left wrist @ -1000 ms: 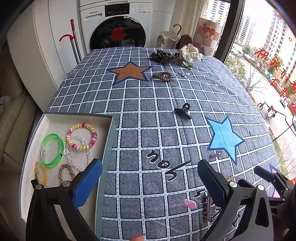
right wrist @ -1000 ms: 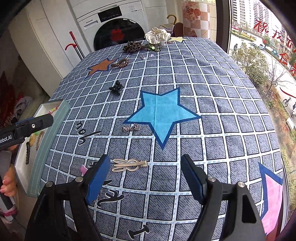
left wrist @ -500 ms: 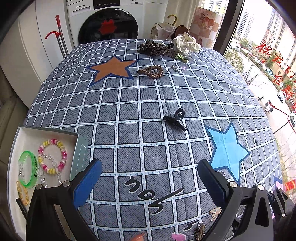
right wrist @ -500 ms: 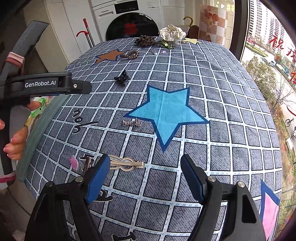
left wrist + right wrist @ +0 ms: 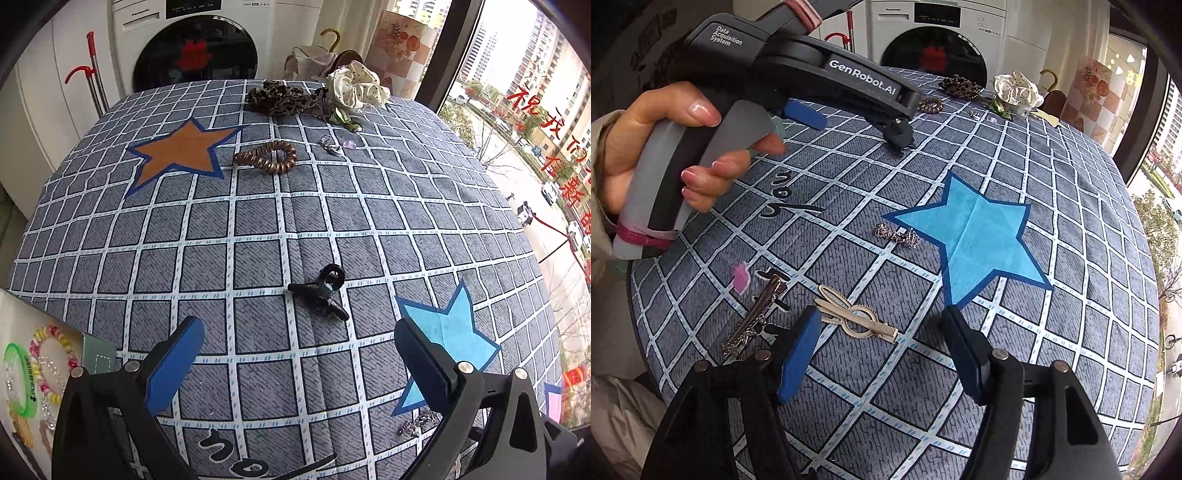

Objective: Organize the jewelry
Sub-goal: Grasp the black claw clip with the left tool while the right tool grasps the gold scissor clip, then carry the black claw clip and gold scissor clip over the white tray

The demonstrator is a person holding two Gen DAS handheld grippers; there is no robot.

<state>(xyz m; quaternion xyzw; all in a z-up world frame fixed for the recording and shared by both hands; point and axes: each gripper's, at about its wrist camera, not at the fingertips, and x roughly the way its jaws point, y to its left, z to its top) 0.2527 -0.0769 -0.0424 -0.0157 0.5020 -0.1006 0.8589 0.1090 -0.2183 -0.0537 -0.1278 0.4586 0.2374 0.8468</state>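
Observation:
My left gripper (image 5: 299,332) is open over the checked cloth, and a black claw clip (image 5: 319,291) lies just beyond the gap between its fingers. In the right wrist view a gold rabbit-shaped hair clip (image 5: 855,317) lies flat between the fingers of my right gripper (image 5: 882,319). Those jaws are closing; the left pad (image 5: 801,343) is at the clip's ear end and the right pad stands apart from it. A white tray (image 5: 14,317) at the lower left holds a green bangle (image 5: 18,380), a bead bracelet and a chain.
A silver bar clip (image 5: 753,317), a pink piece (image 5: 740,275) and a silver chain cluster (image 5: 897,234) lie near the gold clip. At the far end are a brown spiral tie (image 5: 266,158), a leopard scrunchie (image 5: 280,98) and a white scrunchie (image 5: 356,86). A person's hand (image 5: 665,147) grips the left handle.
The left gripper has travelled away from the tray and up to the black claw clip. The right gripper has rolled and sunk over the gold clip, with its jaws narrower.

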